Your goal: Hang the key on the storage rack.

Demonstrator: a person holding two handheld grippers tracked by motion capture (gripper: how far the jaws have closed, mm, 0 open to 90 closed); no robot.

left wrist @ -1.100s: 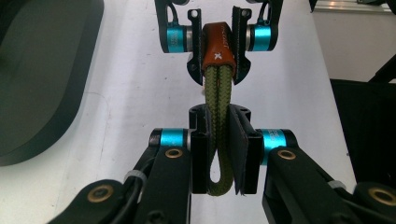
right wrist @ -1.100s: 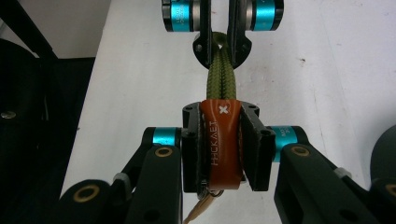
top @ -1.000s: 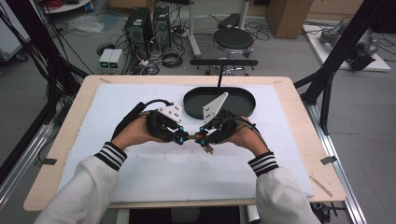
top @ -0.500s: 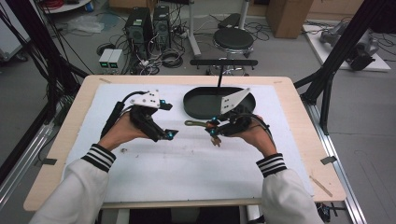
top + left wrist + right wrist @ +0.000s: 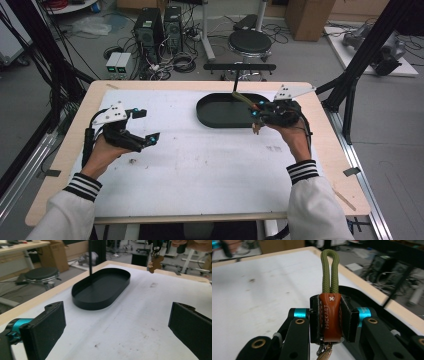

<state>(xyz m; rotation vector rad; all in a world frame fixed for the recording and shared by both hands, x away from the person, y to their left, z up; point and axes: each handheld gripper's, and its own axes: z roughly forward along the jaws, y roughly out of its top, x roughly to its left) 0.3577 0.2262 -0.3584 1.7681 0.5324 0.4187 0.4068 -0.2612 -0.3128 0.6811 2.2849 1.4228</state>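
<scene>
Two grippers, one load: the right gripper [image 5: 256, 111] is clamping the keychain [image 5: 331, 315] by its brown leather tab, jaws pressing on both sides of it; the left gripper [image 5: 149, 129] is standing wide apart with nothing between its pads.

Where the keychain is sitting: it is hanging in the air at the near right end of the black oval tray [image 5: 210, 117], above or just beside the rim; which of the two is hard to say from the high view.

Long axis: the green cord loop [image 5: 330, 271] is pointing up and away from the right gripper toward the tray, while the metal ring and the small bear-shaped charm [image 5: 155, 263] are dangling below the jaws.

Direction for the coming move: judging by this, the tray floor is lying just ahead of and below the right gripper, so a short carry inward and down looks like all that is remaining.

Nearer hand: the right one is at the tray; the left one is resting well apart, over the white mat [image 5: 210, 165] on the left.

Hard to make out: the ring and charm are being cut off at the bottom of the right gripper view; the upright black stand [image 5: 239, 67] behind the tray is crossing its far rim.
</scene>
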